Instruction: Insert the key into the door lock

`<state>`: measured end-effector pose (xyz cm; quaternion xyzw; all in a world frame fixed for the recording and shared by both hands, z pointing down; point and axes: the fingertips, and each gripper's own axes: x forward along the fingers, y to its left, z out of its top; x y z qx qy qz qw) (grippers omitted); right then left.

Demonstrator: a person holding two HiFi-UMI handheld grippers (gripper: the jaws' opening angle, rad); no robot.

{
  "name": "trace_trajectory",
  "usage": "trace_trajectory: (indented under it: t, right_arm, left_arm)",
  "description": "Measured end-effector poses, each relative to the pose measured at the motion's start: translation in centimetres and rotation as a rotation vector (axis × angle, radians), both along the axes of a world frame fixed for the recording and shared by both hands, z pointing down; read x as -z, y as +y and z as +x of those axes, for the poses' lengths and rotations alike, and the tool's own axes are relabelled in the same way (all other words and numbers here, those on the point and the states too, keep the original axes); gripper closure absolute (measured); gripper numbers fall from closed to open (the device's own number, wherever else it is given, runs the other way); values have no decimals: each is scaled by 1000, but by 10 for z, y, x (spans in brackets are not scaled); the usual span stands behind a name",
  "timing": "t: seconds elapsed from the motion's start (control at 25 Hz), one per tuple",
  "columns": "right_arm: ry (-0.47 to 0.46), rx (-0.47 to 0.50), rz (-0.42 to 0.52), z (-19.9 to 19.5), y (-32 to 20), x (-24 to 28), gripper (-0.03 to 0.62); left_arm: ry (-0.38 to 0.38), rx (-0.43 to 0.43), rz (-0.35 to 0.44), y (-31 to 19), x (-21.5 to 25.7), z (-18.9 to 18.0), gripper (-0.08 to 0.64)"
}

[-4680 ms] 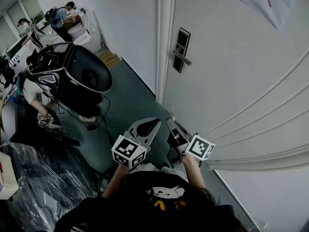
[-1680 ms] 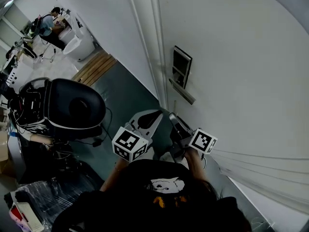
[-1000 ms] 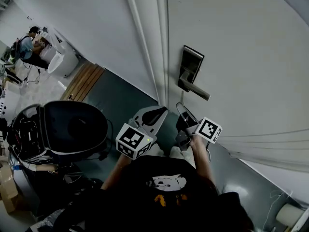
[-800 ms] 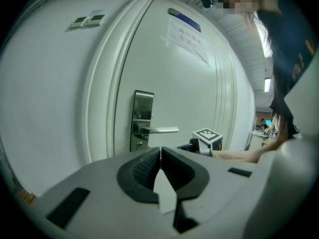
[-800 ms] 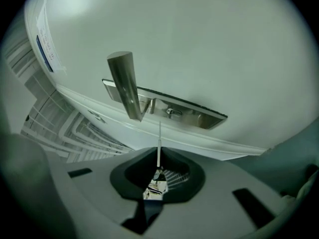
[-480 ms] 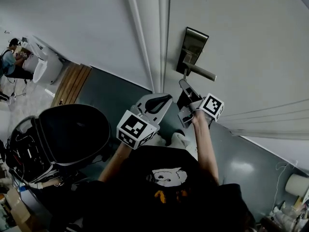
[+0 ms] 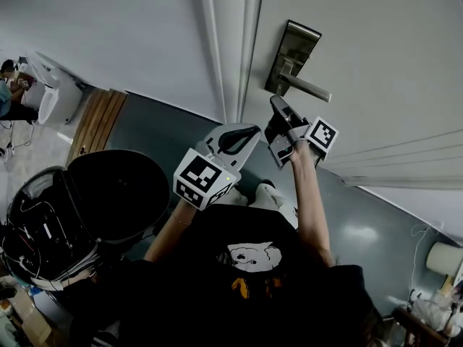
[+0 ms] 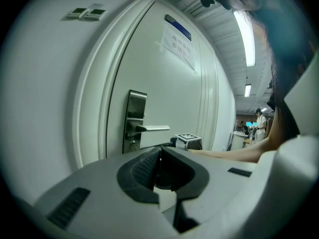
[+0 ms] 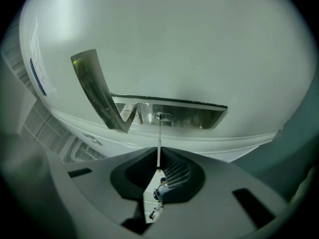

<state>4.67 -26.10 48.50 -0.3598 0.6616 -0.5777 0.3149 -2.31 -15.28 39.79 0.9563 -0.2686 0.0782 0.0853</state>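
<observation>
**Key at the lock.** The key [image 9: 158,142] is seen edge-on as a thin strip, clamped between the closed jaws of the right gripper [image 9: 158,166]. Its tip is brought up to the keyhole [image 9: 161,116]; how deep it sits cannot be told. The blade is kept in line with the jaws, presumably so that a straight push would carry it into the slot. The keyhole is set in the steel lock plate [image 9: 194,116], under the lever handle [image 9: 94,86], so the gripper is raised beneath the lever rather than level with it. The plate is mounted near the edge of the white door [image 7: 376,63]. The left gripper [image 8: 159,158] is held back, well apart from the lock. Its jaws are pressed together on nothing, and it is judged idle for this step.
</observation>
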Motion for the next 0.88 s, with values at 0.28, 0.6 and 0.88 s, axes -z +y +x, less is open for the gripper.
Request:
trace_trajectory:
  t: [0.28,0.6,0.88]
  right_arm:
    - [-45,-36,7,8,-12,-2,572]
    - [-88,-69,-6,18,-27,-11,572]
    - [-115,-70,-9,19,-31,-9,572]
  left_arm:
    - [12,-13,3,-6,-3,1,546]
    - [12,-8,-7,-16,-11,-3,546]
    - [16,-1,-7,-20,-10,-4,546]
